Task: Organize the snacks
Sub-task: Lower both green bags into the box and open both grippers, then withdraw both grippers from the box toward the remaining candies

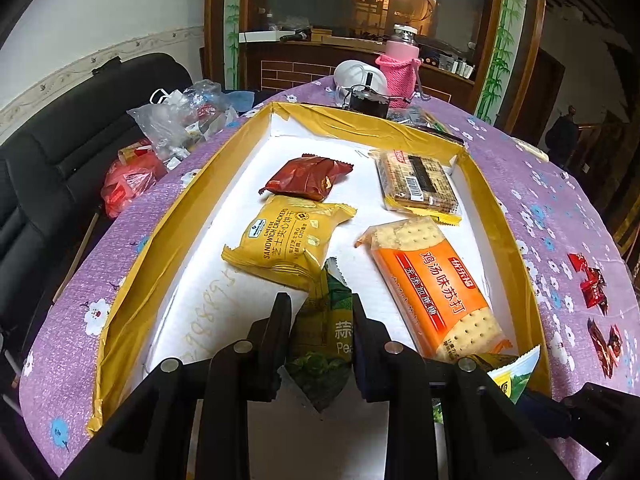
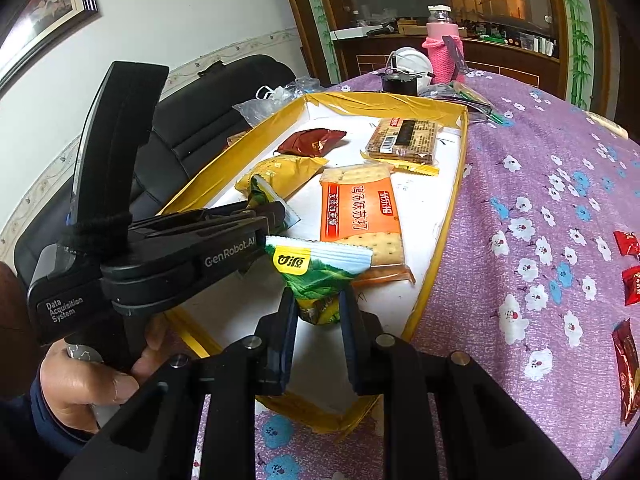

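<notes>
Left claw point(image 1: 318, 312): clamped on a green pea-snack packet point(image 1: 320, 344), held over the near end of the tray. The same claw shows from the side in the right wrist view point(image 2: 280, 210), with its packet's end sticking out past the tips.

Right claw point(image 2: 318, 304): clamped on a second green packet point(image 2: 316, 276) with a yellow logo and a pale blue top edge. This packet hangs over the near part of the tray, just beside the orange cracker pack's near end. In the left wrist view its corner point(image 1: 516, 372) shows at the lower right.

A hand point(image 2: 88, 380) grips the left tool's handle at the lower left of the right wrist view.

Tray point(image 1: 132, 300): shallow, white-floored, rimmed with yellow tape, resting on the desk point(image 1: 560, 208), which is covered with a purple floral cloth.

Contents, near to far:
- Orange soda cracker pack point(image 1: 432, 292), lying flat on the right side.
- Yellow cheese sandwich cracker pack point(image 1: 288, 240), left of centre, just beside the left claw's packet.
- Dark red wrapped snack point(image 1: 308, 178), beyond the yellow pack and touching or nearly touching it.
- Brown biscuit pack point(image 1: 420, 184) with a barcode label, far right, near the tray wall.

Outside the tray, red wrapped candies point(image 1: 592, 288) lie loose on the cloth to the right, well apart from it. At the desk's far end stand a pink bottle point(image 1: 400, 68) in a knitted sleeve and a white bowl-like item point(image 1: 356, 74). Plastic bags point(image 1: 180, 120) rest on a black seat to the left.
</notes>
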{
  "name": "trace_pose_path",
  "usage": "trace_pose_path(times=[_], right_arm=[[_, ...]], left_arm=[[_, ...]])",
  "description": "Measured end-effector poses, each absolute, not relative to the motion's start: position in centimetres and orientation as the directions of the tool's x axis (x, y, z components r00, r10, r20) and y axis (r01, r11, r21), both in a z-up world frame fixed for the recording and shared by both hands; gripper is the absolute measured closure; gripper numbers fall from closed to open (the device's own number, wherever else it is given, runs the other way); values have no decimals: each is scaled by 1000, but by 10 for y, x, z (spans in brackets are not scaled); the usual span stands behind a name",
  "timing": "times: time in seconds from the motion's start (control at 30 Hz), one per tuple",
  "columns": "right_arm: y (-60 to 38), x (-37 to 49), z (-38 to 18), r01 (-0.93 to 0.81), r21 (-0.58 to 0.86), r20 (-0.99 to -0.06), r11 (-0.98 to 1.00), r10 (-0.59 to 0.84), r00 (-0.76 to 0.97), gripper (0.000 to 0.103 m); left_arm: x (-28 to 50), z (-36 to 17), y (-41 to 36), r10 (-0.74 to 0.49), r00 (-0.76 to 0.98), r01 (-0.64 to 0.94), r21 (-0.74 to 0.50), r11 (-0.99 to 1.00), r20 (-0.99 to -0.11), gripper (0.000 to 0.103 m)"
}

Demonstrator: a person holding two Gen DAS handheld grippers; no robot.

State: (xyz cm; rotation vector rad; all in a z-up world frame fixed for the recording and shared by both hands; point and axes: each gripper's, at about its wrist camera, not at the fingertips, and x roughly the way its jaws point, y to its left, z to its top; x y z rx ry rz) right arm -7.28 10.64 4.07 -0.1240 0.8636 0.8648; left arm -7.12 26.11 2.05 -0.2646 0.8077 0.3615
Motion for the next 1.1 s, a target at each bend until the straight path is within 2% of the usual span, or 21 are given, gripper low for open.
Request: trace_pose_path(times=[0.1,0.17,0.23,0.3,0.53,0.9,1.03,1.1], right_arm=[[107,-73,41,-709,235,-709,665,616,343,83],[106,-73,41,-709,232,-710,666,614,345,83],[105,-72,41,-708,226,-712,669,610,349,83],[105,-71,41,-707,219,-713,672,605,354,83],[99,-66,41,-696,201,-714,689,590,377,82],[100,-68,40,-685,202,-702,700,591,397,81],[97,-73,42,-679,190,-690,709,588,422,81],[95,-73,44,-678,194,-684,709,593,425,72]], left_arm=[[-73,21,261,222,638,-420,-92,903,-738,72],[-75,23,261,234,642,-429,-88,899,-730,65],[-78,25,261,250,649,-439,-85,895,-718,52],[-80,28,261,262,658,-442,-81,893,-706,47],[-85,32,257,299,668,-450,-49,892,-682,36],[-92,37,253,348,670,-466,-7,885,-656,32],[-95,40,252,367,673,-472,9,881,-642,28],[-96,42,251,379,674,-476,20,879,-634,27]])
